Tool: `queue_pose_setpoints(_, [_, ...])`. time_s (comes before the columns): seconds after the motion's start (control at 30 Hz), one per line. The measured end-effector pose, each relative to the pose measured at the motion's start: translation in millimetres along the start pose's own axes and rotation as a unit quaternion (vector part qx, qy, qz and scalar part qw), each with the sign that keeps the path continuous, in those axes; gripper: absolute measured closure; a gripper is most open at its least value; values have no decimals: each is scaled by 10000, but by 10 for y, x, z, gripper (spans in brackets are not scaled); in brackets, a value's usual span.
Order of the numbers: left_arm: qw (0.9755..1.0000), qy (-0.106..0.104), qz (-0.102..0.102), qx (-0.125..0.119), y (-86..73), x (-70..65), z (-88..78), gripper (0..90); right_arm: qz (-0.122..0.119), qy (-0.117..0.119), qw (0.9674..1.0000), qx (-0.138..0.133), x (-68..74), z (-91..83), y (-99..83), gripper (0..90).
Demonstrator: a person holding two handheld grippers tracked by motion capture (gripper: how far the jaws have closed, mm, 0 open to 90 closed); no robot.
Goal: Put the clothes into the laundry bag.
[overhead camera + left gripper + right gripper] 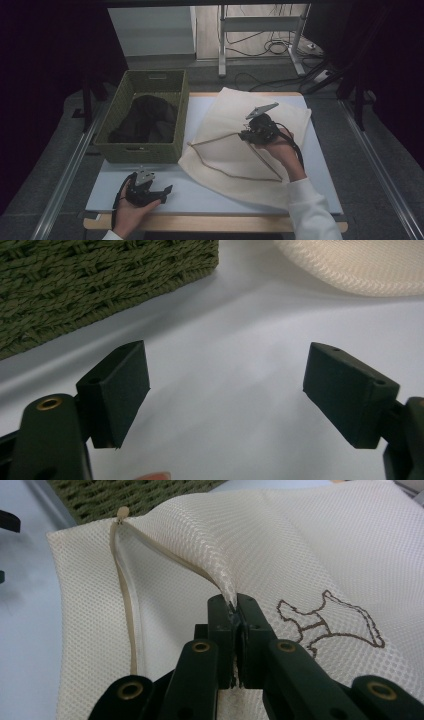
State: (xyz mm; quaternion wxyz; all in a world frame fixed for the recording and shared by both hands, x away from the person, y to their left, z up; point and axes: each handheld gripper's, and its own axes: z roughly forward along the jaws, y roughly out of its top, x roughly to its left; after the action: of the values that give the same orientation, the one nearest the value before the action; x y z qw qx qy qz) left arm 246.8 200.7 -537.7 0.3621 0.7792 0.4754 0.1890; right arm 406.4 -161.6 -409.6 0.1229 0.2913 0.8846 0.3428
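On the white table (pixel 210 192), toward its right half, lies a cream mesh laundry bag (pixel 220 125), spread flat and skewed, long axis running from the near-left corner beside the basket up toward the far-right edge of the table. Opening edged by a beige zipper (pixel 235 175) that traces a rough triangle across the near part of the bag, one end pointing left toward the basket. Pinched on a raised fold of the mesh near the bag's middle: right gripper (pixel 250 134), held in the person's right hand (pixel 280 145), white sleeve (pixel 312 210) trailing to the bottom edge. Seen from the right gripper view, jaws pressed together on the lifted ridge of the laundry bag (pixel 280 540), fabric peaking right at the tips of the right gripper (pixel 235 605), zipper (pixel 127 605) running away to the left with its pull tab at the far corner, a brown printed outline (pixel 327 622) just to the right. Left of the bag, touching or just beside it, a green woven basket (pixel 145 150) holding dark cloth (pixel 147 120). Near the front-left of the table, left gripper (pixel 167 192) resting low in the left hand (pixel 127 210), well apart from the bag. From the left gripper view, jaws of the left gripper (pixel 225 395) spread wide with bare table (pixel 225 340) between them, basket (pixel 75 280) wall at upper left, bag (pixel 360 265) edge at upper right.
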Motion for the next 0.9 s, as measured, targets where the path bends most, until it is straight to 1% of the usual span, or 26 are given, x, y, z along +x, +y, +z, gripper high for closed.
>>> queue_pose_setpoints(0.1, [10000, -10, 10, 17, 0, -2, 8, 184, -7, -24, 9999, -126, -15, -63, 23, 862])
queue_pose_setpoints(0.23, [10000, -13, 40, 20, 2, -9, 10, 184, 3, -41, 9998, -206, -25, -98, 48, 862])
queue_pose_setpoints(0.4, [10000, -6, 15, 7, -1, 0, 3, 183, 33, -83, 9993, -366, -40, -154, 85, 862])
queue_pose_setpoints(0.47, [10000, -14, 20, 11, -2, -1, 4, 183, 109, -174, 9984, -531, -61, -187, 92, 862])
queue_pose_setpoints(0.53, [10000, -23, 27, 27, -4, 1, 5, 183, 148, -207, 9979, -599, -73, -202, 93, 862])
queue_pose_setpoints(0.67, [10000, -30, 33, 50, -5, 4, 9, 181, 164, -193, 9976, -641, -86, -215, 94, 862])
queue_pose_setpoints(0.9, [9999, -64, 69, 92, -7, 3, 17, 178, 166, -154, 9980, -584, -104, -193, 81, 861])
